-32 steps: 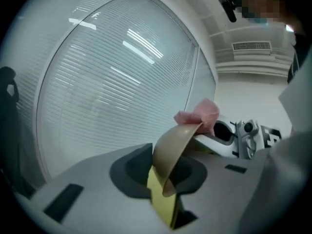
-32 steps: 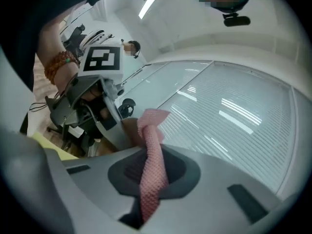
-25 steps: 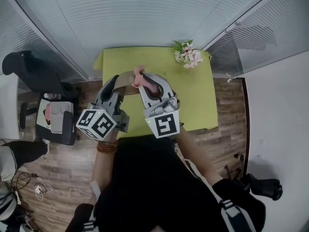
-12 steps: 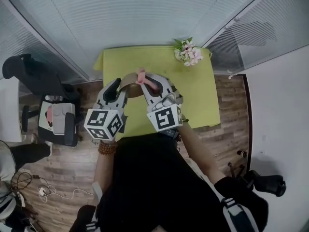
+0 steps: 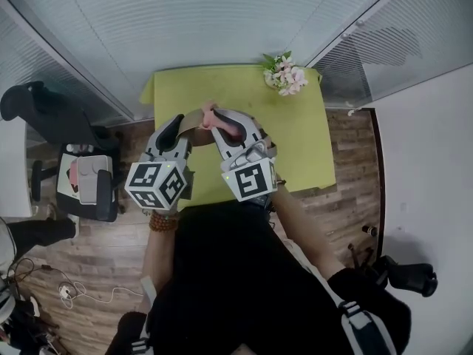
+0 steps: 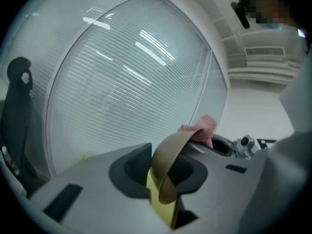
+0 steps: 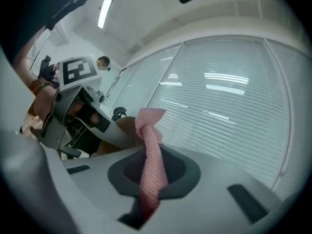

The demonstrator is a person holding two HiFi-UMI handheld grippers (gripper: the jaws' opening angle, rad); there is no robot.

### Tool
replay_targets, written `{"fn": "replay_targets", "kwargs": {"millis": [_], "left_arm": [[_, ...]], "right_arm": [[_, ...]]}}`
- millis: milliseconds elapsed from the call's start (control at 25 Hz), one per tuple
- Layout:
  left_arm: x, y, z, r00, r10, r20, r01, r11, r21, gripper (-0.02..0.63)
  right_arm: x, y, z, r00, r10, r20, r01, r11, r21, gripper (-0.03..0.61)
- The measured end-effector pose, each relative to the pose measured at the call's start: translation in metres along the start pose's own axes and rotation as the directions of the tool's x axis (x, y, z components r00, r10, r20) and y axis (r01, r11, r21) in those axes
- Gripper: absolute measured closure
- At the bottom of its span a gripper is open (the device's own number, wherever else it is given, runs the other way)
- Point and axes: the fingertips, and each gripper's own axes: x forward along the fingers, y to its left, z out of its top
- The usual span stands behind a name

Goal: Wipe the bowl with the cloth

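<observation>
Far left, on the wood floor: a black office chair (image 5: 41, 109), well apart from the work. Left gripper (image 5: 181, 130), held over the near edge of the green table (image 5: 295, 139): its jaws have just been closing and now stand clamped on the rim of the brown bowl (image 6: 168, 165), which passes between the pads. The bowl is tilted on edge, raised above the table, between the two grippers. A pink cloth (image 7: 151, 165) sits at the bowl's far rim, as the left gripper view shows it; whether it presses on the surface cannot be told. Right gripper (image 5: 224, 129), just beside the left: jaws together on the cloth, which is pinched into a narrow strip between the pads, its free end bunched beyond them towards the bowl. Far right corner of the table: a small bunch of flowers (image 5: 284, 74), well apart from both grippers
</observation>
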Motion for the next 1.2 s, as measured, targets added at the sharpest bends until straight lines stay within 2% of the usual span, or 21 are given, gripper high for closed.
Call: {"fn": "replay_targets", "kwargs": {"millis": [80,200,360,520,720,880,1000,1120,1200], "left_arm": [[-0.005,0.006,0.007,0.999,0.018,0.051,-0.014,0.996,-0.083,0.543],[-0.013,0.011,0.017,0.992,0.034,0.124,-0.017,0.990,-0.138,0.540],[-0.019,0.018,0.022,0.979,0.055,0.197,-0.011,0.976,-0.218,0.532],[-0.025,0.025,0.019,0.960,0.094,0.263,-0.003,0.945,-0.327,0.531],[-0.030,0.030,0.019,0.942,0.113,0.317,0.032,0.907,-0.420,0.529],[-0.033,0.033,0.023,0.931,0.116,0.345,0.053,0.894,-0.444,0.529],[-0.033,0.033,0.024,0.927,0.110,0.358,0.066,0.893,-0.445,0.529],[-0.036,0.038,0.028,0.920,0.118,0.375,0.061,0.899,-0.434,0.528],[-0.039,0.039,0.034,0.914,0.116,0.390,0.044,0.925,-0.377,0.528]], "right_arm": [[0.004,0.000,0.002,1.000,-0.002,0.023,0.000,0.995,0.101,0.561],[0.006,0.000,0.008,0.997,-0.009,0.074,-0.010,0.970,0.242,0.558],[0.009,0.003,0.001,0.999,0.014,0.045,-0.032,0.900,0.435,0.552],[0.012,0.006,-0.003,0.999,0.041,0.035,-0.053,0.859,0.509,0.551],[0.013,0.008,-0.004,0.998,0.060,0.035,-0.069,0.825,0.562,0.552],[0.014,0.011,-0.004,0.995,0.082,0.049,-0.095,0.791,0.604,0.548],[0.012,0.014,-0.009,0.992,0.110,0.057,-0.121,0.748,0.652,0.543],[0.015,0.020,-0.011,0.983,0.168,0.070,-0.167,0.678,0.716,0.537],[0.014,0.025,-0.012,0.972,0.214,0.097,-0.211,0.617,0.758,0.535]]}}
